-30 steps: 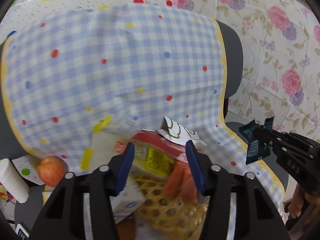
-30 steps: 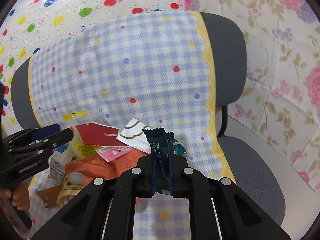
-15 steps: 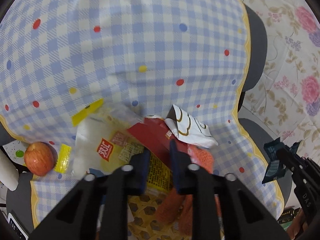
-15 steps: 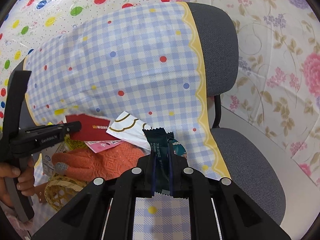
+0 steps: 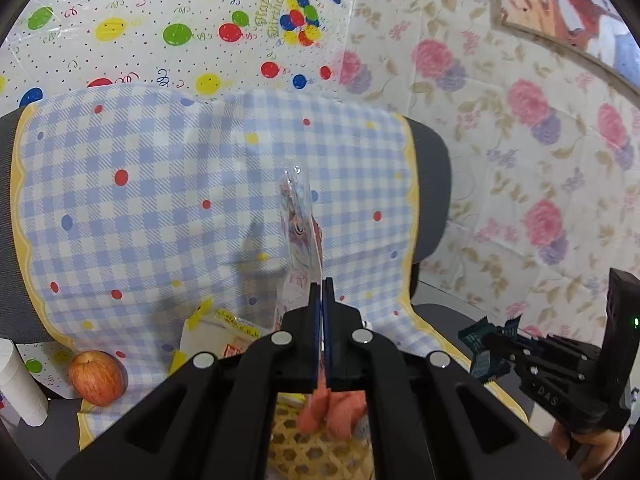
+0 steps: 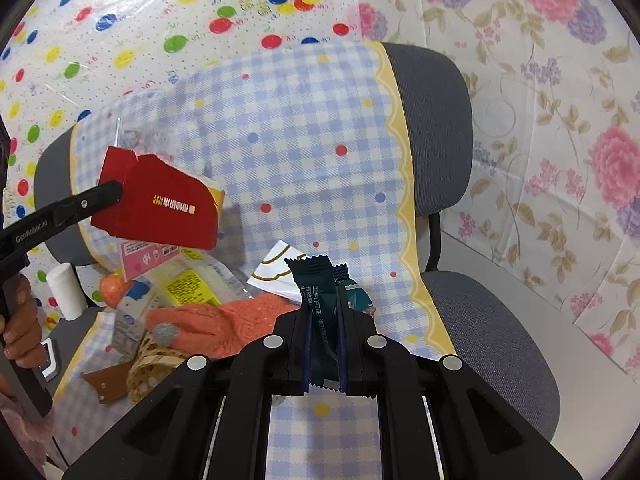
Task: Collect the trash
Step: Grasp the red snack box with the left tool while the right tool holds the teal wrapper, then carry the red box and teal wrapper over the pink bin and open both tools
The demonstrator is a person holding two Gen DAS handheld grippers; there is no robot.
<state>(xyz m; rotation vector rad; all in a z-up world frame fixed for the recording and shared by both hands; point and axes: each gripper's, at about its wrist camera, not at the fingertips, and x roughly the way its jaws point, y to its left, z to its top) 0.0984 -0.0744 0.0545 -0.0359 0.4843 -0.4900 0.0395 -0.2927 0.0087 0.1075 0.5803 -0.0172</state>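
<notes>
A grey office chair (image 6: 432, 92) draped with a blue-and-white checked cloth (image 6: 304, 128) filled both views, standing before a balloon-print sheet (image 6: 120, 32) and floral wallpaper (image 6: 560, 120). On the seat lay a heap of items: a woven basket (image 6: 150, 354), an orange knitted glove (image 6: 224, 320) draped over it, a clear plastic packet with a yellow label (image 6: 196, 286), a pink card (image 6: 146, 258) and a white wrapper with gold lines (image 6: 276, 274). An apple (image 5: 96, 378) rested at the cloth's left edge, just beside a white paper roll (image 5: 20, 384). The left tongs (image 5: 322, 292) were clenched on a red flattened carton (image 6: 160, 208), lifted clear of the heap in front of the chair back; in the left wrist view the carton appeared edge-on, rising from between the closed fingers, with a clear film against it. The right tongs (image 6: 323, 312) were clamped on a dark teal sachet (image 6: 316, 300), held upright above the front of the seat, its serrated top edge projecting beyond the fingertips; a second, smaller teal piece showed just behind it. In the left wrist view the same sachet (image 5: 486, 346) was seen to the right of the chair, apart from the heap
</notes>
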